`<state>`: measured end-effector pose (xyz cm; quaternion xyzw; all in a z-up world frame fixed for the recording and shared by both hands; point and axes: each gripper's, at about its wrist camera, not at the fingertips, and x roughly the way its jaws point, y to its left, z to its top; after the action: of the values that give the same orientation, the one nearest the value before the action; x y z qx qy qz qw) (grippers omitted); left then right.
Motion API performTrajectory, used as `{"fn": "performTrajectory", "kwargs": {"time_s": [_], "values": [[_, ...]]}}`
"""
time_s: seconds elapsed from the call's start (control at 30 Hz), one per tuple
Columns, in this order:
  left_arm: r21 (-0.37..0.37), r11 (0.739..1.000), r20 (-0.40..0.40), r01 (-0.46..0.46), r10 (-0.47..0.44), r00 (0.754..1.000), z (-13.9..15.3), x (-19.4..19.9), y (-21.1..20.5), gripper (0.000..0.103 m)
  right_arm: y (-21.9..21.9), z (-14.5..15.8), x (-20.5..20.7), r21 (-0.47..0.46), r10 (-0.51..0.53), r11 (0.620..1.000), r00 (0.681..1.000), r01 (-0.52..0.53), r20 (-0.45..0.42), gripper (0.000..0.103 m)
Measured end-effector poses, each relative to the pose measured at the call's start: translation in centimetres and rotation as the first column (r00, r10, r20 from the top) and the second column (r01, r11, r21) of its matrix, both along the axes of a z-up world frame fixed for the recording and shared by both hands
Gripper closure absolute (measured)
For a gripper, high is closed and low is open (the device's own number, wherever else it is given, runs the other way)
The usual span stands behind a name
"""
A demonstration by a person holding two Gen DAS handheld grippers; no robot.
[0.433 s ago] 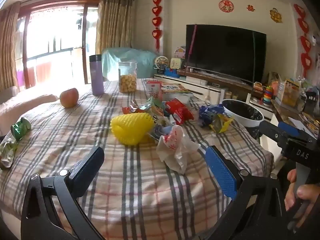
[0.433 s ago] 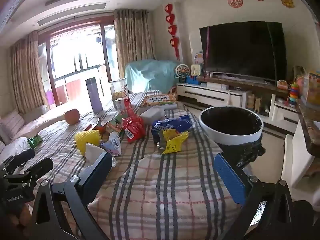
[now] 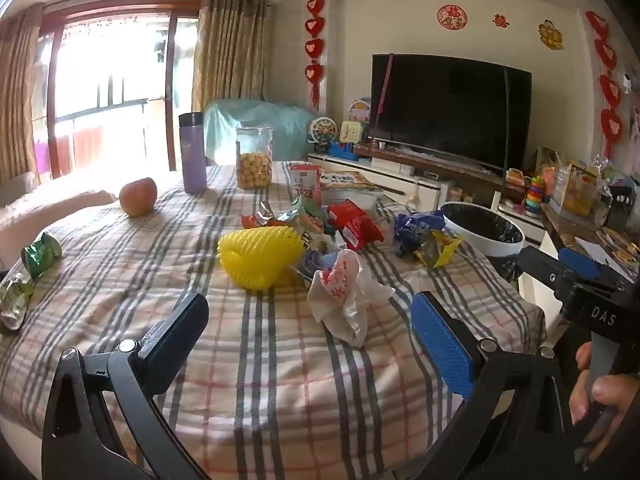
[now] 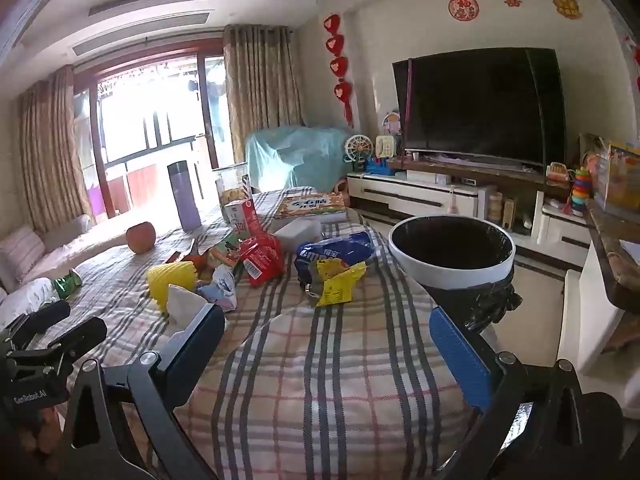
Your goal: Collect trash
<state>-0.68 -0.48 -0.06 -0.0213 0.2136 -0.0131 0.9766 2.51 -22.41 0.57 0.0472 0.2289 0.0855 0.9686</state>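
Note:
Trash lies on a plaid-covered table (image 3: pixel 280 360): a crumpled white bag (image 3: pixel 348 300), a yellow foam net (image 3: pixel 258 256), a red wrapper (image 3: pixel 354 226), a blue bag (image 3: pixel 418 226) and a yellow wrapper (image 3: pixel 436 250). A white bin with a black liner (image 3: pixel 486 232) stands off the table's right edge; it also shows in the right wrist view (image 4: pixel 452 250). My left gripper (image 3: pixel 310 328) is open and empty, just short of the white bag. My right gripper (image 4: pixel 326 336) is open and empty above the table's near end, short of the yellow wrapper (image 4: pixel 336 284) and blue bag (image 4: pixel 332 252).
An apple (image 3: pixel 138 196), a purple flask (image 3: pixel 192 152), a cookie jar (image 3: pixel 254 158) and a milk carton (image 3: pixel 306 188) stand further back. Green wrappers (image 3: pixel 40 248) lie at the left edge. A TV and cabinet are at the right.

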Motion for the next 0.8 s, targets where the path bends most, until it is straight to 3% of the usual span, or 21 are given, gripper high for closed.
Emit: {"fn": "performTrajectory", "kwargs": {"time_s": [0.8], "values": [[0.01,1.0,0.041,-0.027,0.027,0.999,0.24,-0.51,0.14,0.004,0.65,-0.03,-0.77,0.004,0.017,1.0,1.0,-0.017,0.021,0.0]]}}
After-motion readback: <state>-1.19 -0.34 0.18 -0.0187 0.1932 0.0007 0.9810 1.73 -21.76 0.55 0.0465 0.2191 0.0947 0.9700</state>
